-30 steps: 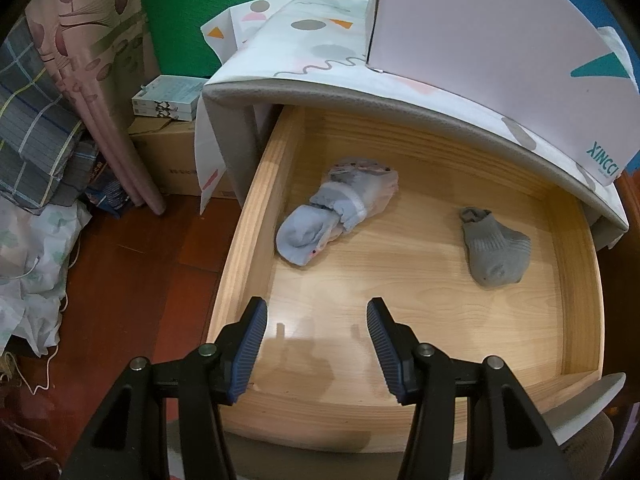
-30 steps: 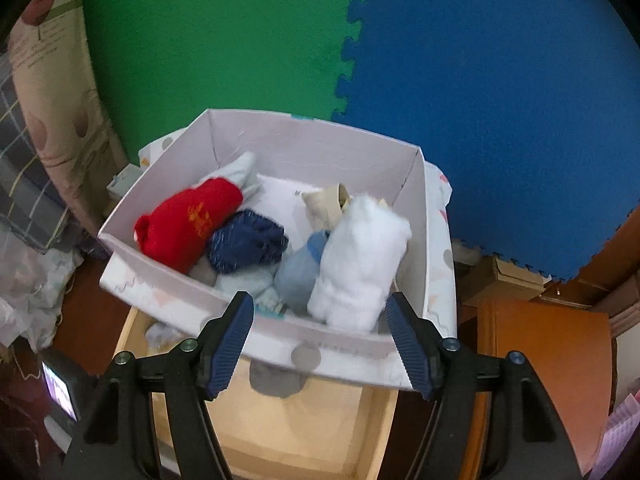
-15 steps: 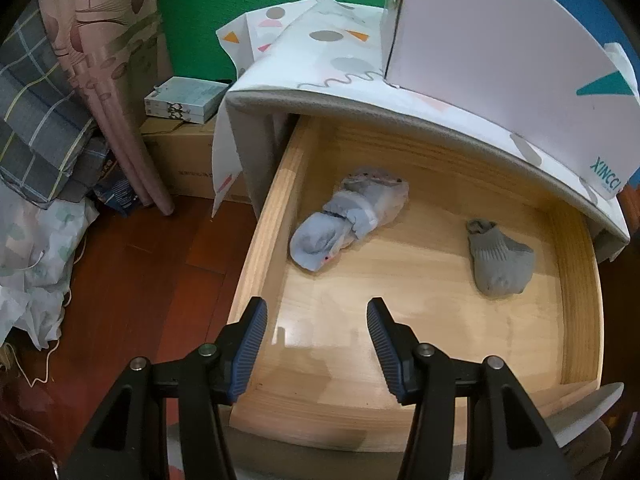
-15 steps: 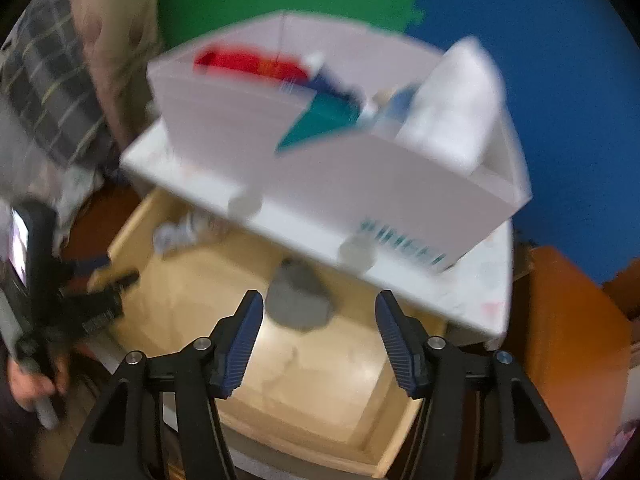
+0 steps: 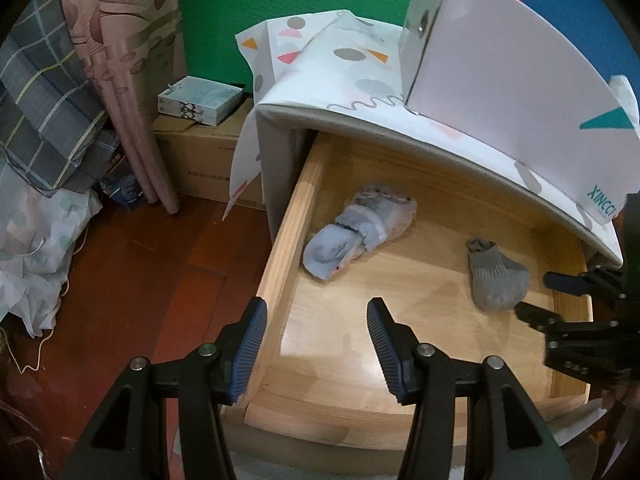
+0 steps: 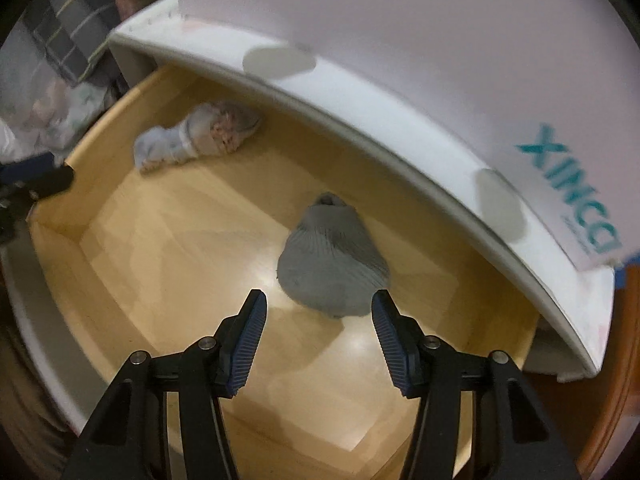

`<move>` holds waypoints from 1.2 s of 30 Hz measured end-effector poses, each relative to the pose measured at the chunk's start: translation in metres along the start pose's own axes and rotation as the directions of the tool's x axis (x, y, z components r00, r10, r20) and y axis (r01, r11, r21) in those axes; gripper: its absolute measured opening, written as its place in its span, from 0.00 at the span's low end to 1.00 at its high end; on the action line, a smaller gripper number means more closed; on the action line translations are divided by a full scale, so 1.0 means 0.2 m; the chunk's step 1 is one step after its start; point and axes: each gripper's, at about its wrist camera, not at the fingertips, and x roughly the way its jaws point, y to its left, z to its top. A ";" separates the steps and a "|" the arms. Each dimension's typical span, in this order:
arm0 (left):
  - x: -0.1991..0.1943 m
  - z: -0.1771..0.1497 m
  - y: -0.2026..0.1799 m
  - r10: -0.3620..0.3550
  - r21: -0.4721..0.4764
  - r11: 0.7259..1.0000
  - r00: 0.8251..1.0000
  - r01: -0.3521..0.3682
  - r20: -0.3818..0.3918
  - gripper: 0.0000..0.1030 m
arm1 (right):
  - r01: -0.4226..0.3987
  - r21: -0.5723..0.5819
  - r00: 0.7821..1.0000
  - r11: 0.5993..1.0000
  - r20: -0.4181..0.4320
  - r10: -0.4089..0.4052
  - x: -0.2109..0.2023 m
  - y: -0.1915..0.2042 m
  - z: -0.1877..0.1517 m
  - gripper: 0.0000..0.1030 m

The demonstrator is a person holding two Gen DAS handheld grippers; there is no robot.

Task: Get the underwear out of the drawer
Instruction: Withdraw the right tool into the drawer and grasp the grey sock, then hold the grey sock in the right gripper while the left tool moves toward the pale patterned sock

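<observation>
Each black gripper (image 6: 318,332) has ribbed blue pads (image 6: 248,340) and silver screws.

R gripper (image 6: 317,330) fingers apart above grey sock (image 6: 332,266) (untouched) in wood drawer (image 6: 168,264).

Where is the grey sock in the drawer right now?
The grey sock lies on the drawer floor just ahead of the open right gripper, apart from the pale blue bundle to its left.

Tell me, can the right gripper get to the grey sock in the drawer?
Probably yes. The right gripper hangs open just in front of the grey sock, and only bare drawer floor lies between them.
</observation>
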 end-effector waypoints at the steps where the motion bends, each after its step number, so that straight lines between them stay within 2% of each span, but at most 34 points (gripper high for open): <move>1: 0.00 0.00 0.01 -0.002 -0.006 1.000 1.000 0.002 0.000 0.52 | 0.002 -0.016 1.000 1.000 -0.005 -0.002 0.03 0.01 0.01 0.50; 12: 0.00 0.00 0.01 -0.007 -0.013 1.000 1.000 0.007 -0.007 0.52 | -0.001 -0.059 0.999 0.998 -0.048 -0.002 0.20 0.00 0.04 0.52; 15: 0.00 0.00 0.01 -0.007 -0.013 1.000 1.000 0.007 -0.009 0.52 | 0.013 -0.085 0.999 0.996 -0.044 -0.017 0.22 0.01 0.05 0.58; 20: 0.01 0.00 0.01 -0.007 -0.013 1.000 1.000 0.007 -0.010 0.52 | 0.027 -0.097 0.999 0.995 -0.044 -0.031 0.27 0.01 0.07 0.61; 29: 0.00 0.00 0.01 -0.007 -0.012 1.000 1.000 0.007 -0.009 0.52 | 0.033 -0.110 0.998 0.993 -0.057 -0.040 0.31 0.00 0.10 0.61; 36: 0.00 0.00 0.01 -0.008 -0.012 1.000 1.000 0.008 -0.010 0.52 | 0.044 -0.107 0.996 0.993 -0.066 -0.051 0.28 0.04 0.07 0.54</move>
